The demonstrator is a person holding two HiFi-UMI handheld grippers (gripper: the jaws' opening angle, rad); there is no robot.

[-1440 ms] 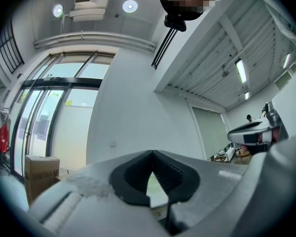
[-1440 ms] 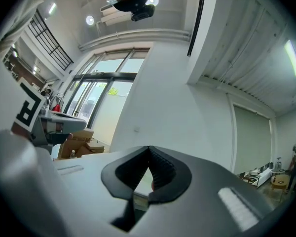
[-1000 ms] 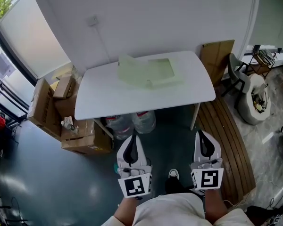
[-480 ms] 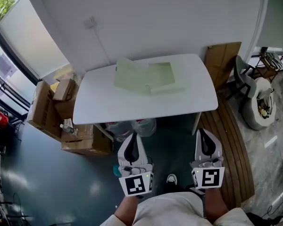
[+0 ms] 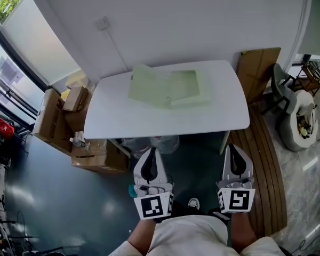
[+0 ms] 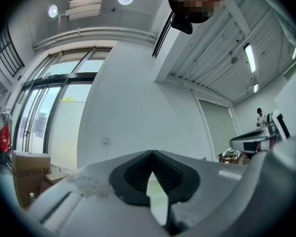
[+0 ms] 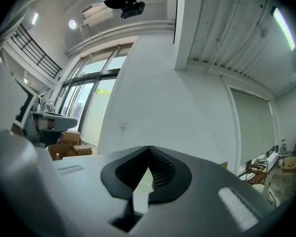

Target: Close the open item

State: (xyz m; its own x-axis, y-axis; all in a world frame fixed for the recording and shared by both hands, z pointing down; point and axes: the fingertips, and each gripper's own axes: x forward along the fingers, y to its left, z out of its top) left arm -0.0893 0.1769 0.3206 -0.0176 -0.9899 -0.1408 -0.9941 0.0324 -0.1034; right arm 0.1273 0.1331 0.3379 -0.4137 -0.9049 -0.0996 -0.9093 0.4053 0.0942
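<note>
Left gripper [image 5: 151, 154]: jaws together, tips meeting, nothing between them. Right gripper [image 5: 233, 149]: same, jaws closed and empty. The two sit side by side, well apart, roughly parallel, pointing forward and about level. Left marker cube [image 5: 153, 207] and right marker cube [image 5: 236, 200] sit at the rear ends, faces up. Forearms [image 5: 140, 234] run in behind the cubes.
</note>
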